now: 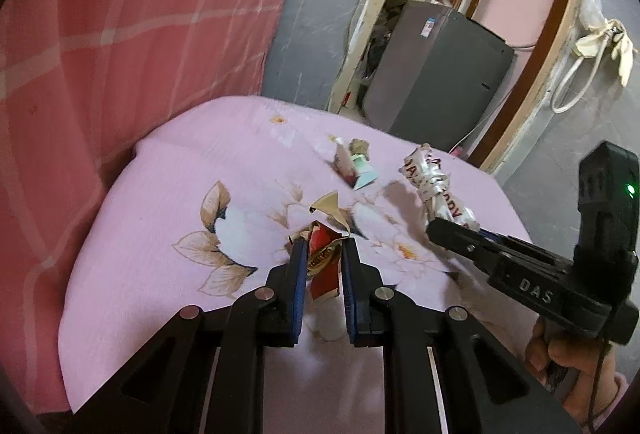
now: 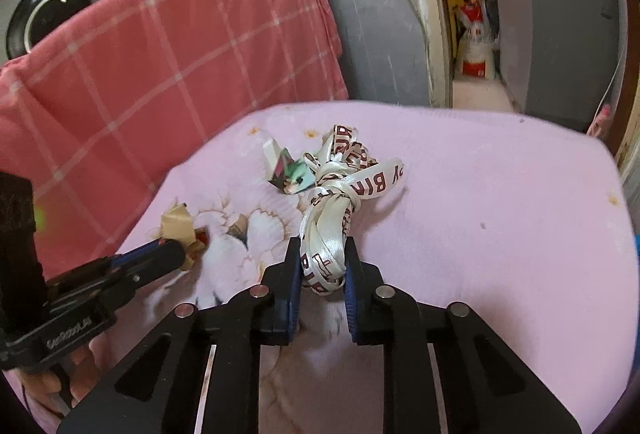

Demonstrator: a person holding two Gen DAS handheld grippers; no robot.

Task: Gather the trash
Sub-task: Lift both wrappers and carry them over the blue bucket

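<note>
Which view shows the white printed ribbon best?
The right wrist view: the white ribbon lies centred there, its knot and red lettering readable, its near loops pinched in the right tongs. The left wrist view shows the ribbon only smaller, at the right, its near end hidden behind those tongs.

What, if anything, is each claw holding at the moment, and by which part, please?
The left claw pinches the red wrapper across its middle; the right claw grips the white ribbon bundle at its near looped end.

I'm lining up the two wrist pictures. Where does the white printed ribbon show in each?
Left wrist: white ribbon right of centre, in the right gripper.
Right wrist: bottom centre, between that gripper's pads.
Shared landmark: teal paper scrap beside it.
</note>
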